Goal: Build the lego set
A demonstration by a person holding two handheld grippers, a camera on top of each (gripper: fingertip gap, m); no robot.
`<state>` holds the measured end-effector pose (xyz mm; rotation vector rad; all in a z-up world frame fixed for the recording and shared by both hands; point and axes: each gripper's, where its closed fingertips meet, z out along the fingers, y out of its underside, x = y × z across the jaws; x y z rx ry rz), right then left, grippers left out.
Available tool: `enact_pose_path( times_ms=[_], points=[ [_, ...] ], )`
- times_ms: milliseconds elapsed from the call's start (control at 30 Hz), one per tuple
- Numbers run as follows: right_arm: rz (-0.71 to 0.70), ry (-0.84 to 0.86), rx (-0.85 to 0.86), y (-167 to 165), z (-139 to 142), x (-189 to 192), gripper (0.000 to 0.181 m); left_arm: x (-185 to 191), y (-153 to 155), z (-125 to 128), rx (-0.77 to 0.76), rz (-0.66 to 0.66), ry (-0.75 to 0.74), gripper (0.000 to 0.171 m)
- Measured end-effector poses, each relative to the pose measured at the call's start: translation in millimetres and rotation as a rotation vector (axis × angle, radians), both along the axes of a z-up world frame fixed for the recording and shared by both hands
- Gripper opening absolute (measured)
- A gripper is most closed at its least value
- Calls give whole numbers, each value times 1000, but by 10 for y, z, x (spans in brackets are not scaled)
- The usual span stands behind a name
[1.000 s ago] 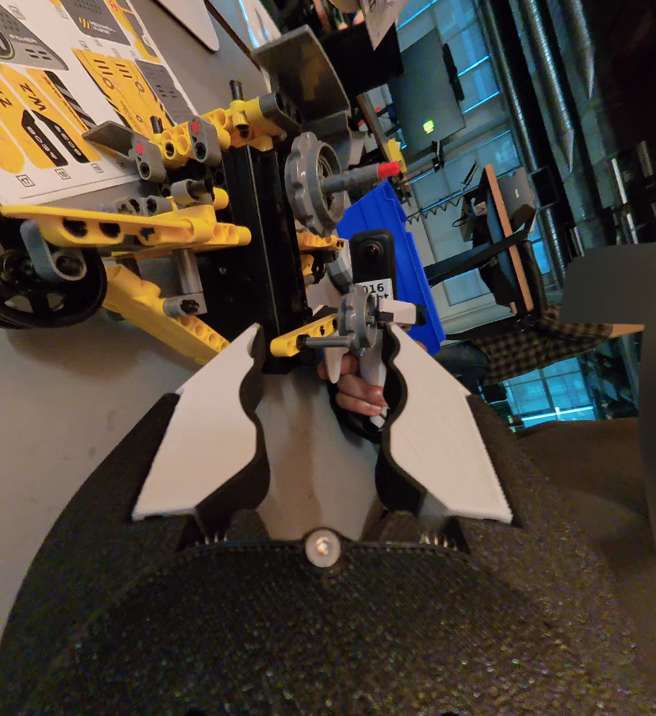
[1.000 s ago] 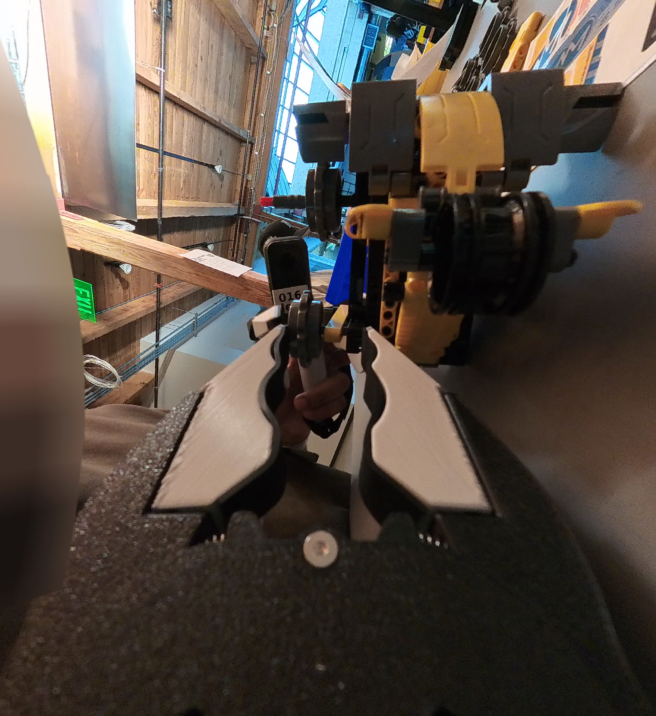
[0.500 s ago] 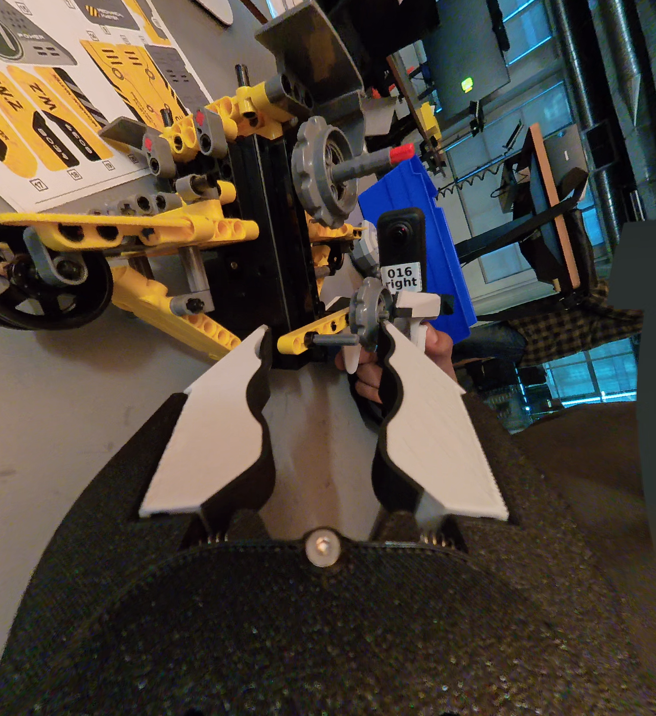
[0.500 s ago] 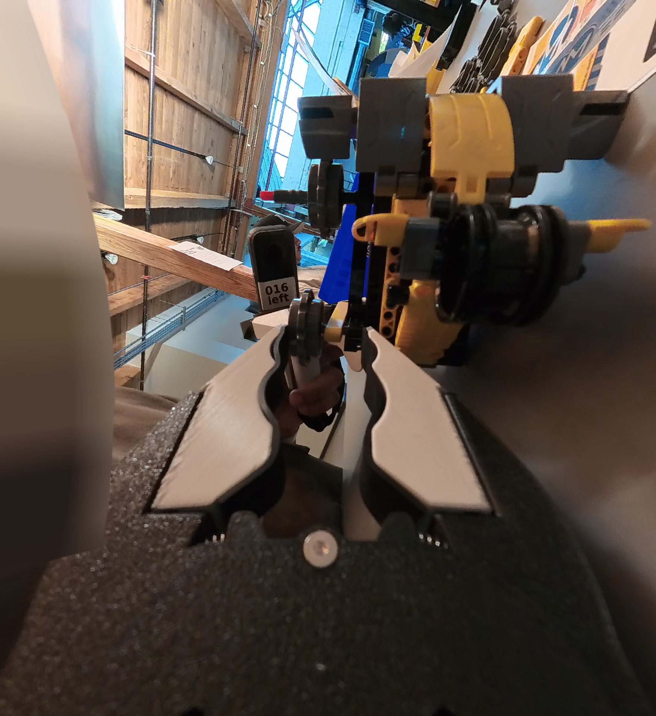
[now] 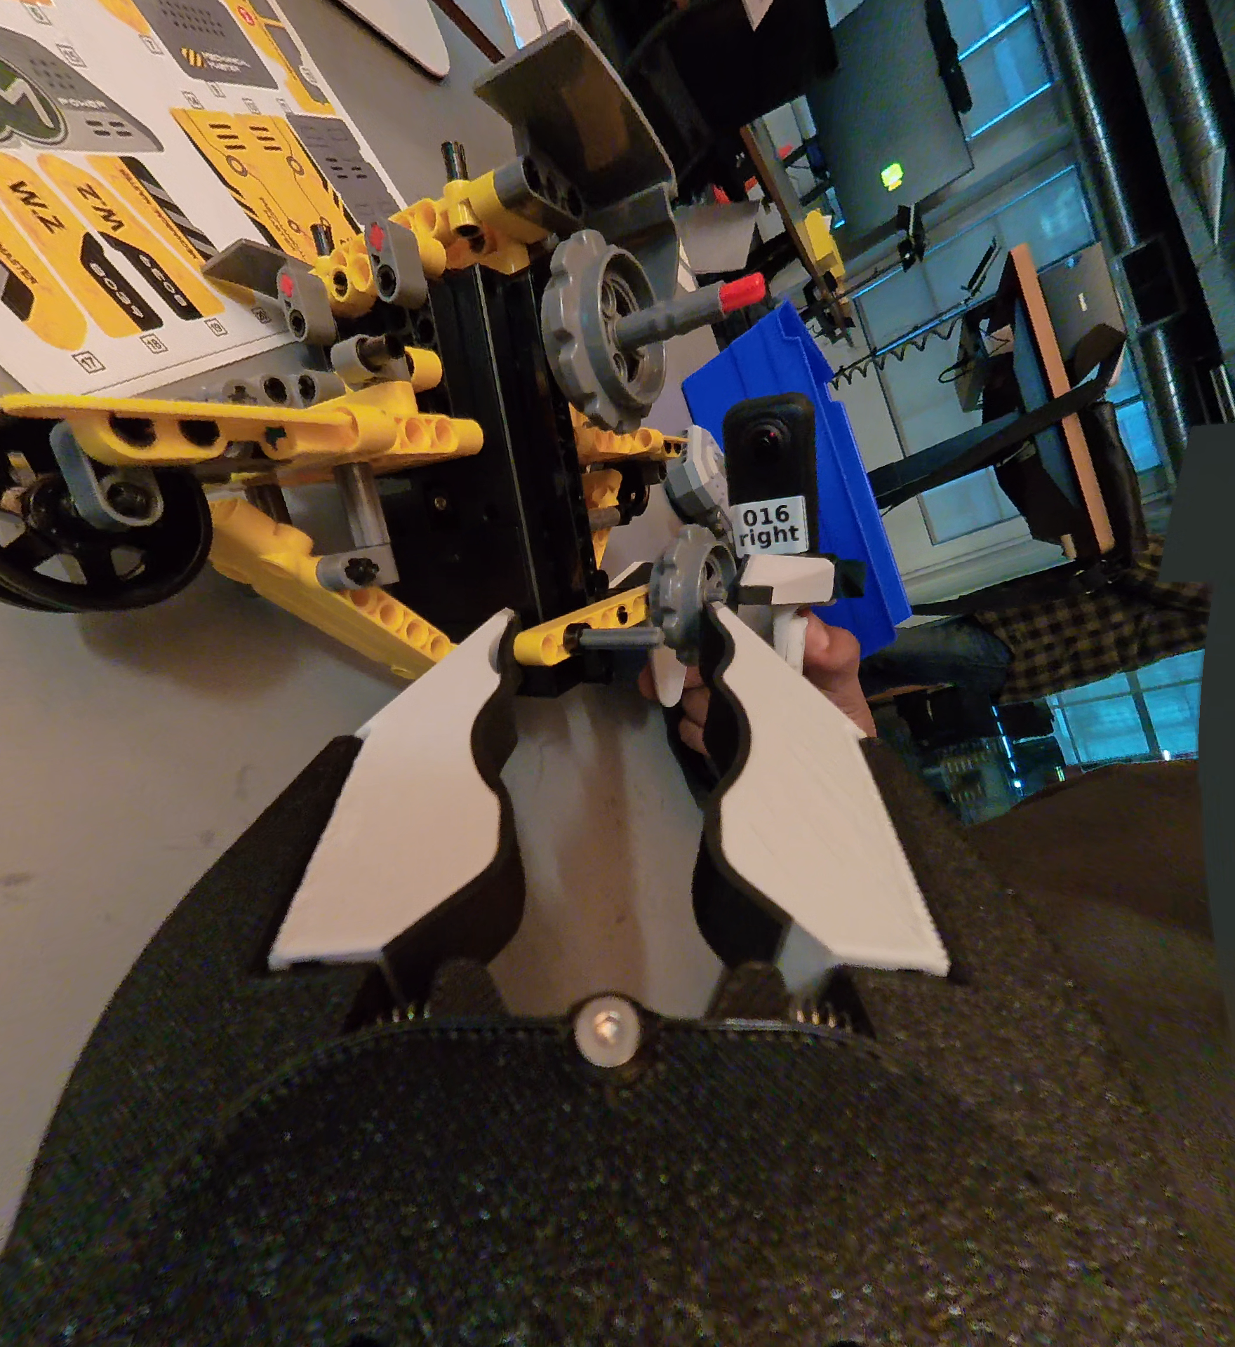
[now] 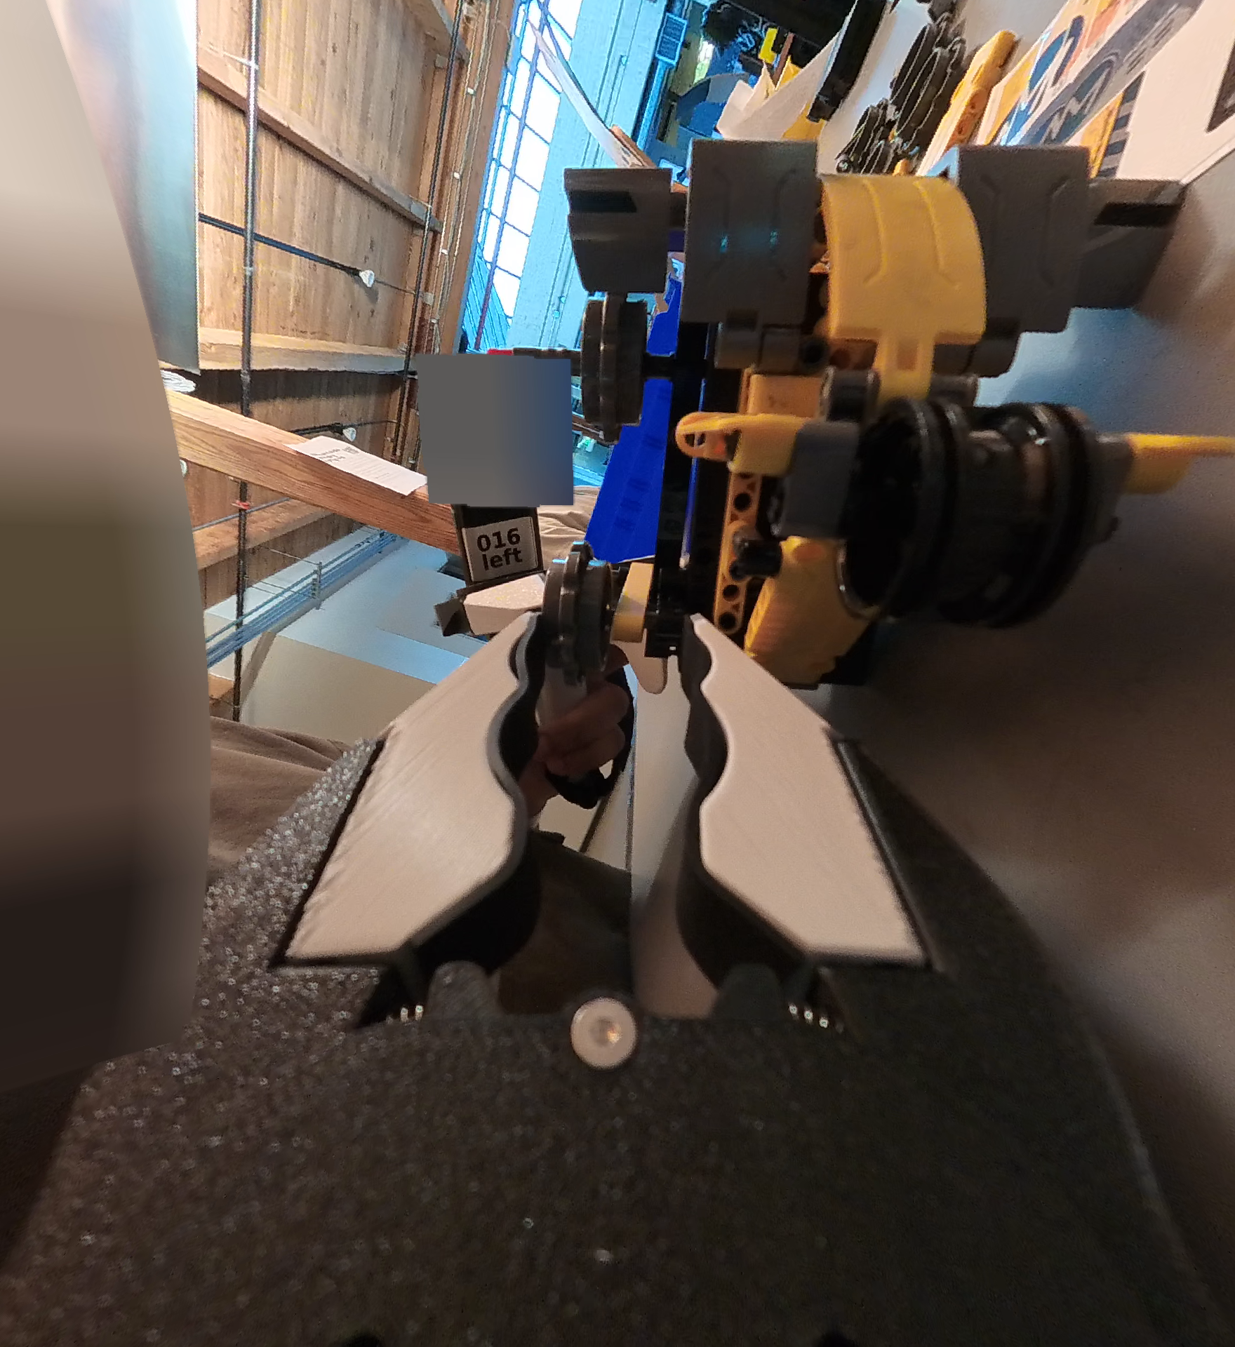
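Note:
A yellow, black and grey building-brick vehicle model [image 5: 483, 466] stands on the grey table [image 5: 90, 765]; it also shows in the right wrist view [image 6: 891, 452]. A short yellow beam [image 5: 571, 630] with a grey axle and a small grey gear [image 5: 687, 590] sticks out of its black frame. My left gripper [image 5: 611, 627] is shut across this beam and gear. My right gripper [image 6: 614, 627] comes from the opposite side, shut across the same small gear [image 6: 574, 612] and the black frame edge. Each gripper faces the other.
A large grey gear [image 5: 600, 328] on a red-tipped axle sits higher on the frame. A black wheel [image 5: 68, 510] is at the model's far end. A sticker sheet [image 5: 90, 182] lies on the table; a blue bin [image 5: 819, 408] stands behind. A hand [image 5: 833, 670] holds the right gripper. Left and right tips are no more than a few centimetres apart.
Both grippers keep their hold on the beam and small gear. Both views have drifted slightly, and the right gripper's camera shows higher and more fully in the left wrist view.

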<state>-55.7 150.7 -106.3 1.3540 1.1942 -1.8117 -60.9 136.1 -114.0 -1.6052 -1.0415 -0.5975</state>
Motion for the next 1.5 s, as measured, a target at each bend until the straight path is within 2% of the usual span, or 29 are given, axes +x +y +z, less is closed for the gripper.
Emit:
enact_pose_path(
  times_ms=[833, 1000, 1100, 1200, 1300, 1400, 1467, 1500],
  points=[
    [-21, -32, -18, 38, -20, -19, 34, -38, 34, -24, -47, 50, 1, 43],
    [-52, 22, 35, 25, -12, -44, 35, -64, 19, -24, -30, 59, -9, 43],
    [-78, 79, 142, 82, -12, -55, 35, -62, 26, -25, -39, 56, 8, 43],
    [-103, 129, 250, 140, 8, -60, 47, -65, 22, -25, -32, 58, 4, 43],
    [-112, 165, 287, 156, 30, -41, 55, -62, 24, -25, -35, 58, 11, 43],
    [-115, 260, 314, 157, 97, 1, 81, -68, 12, -23, -19, 61, 5, 43],
    [-121, 335, 402, 142, 71, 30, 98, -75, -3, -22, -2, 60, -5, 43],
    [-131, 372, 459, 140, 35, 36, 90, -75, -12, -21, 6, 57, -10, 44]
  ],
)
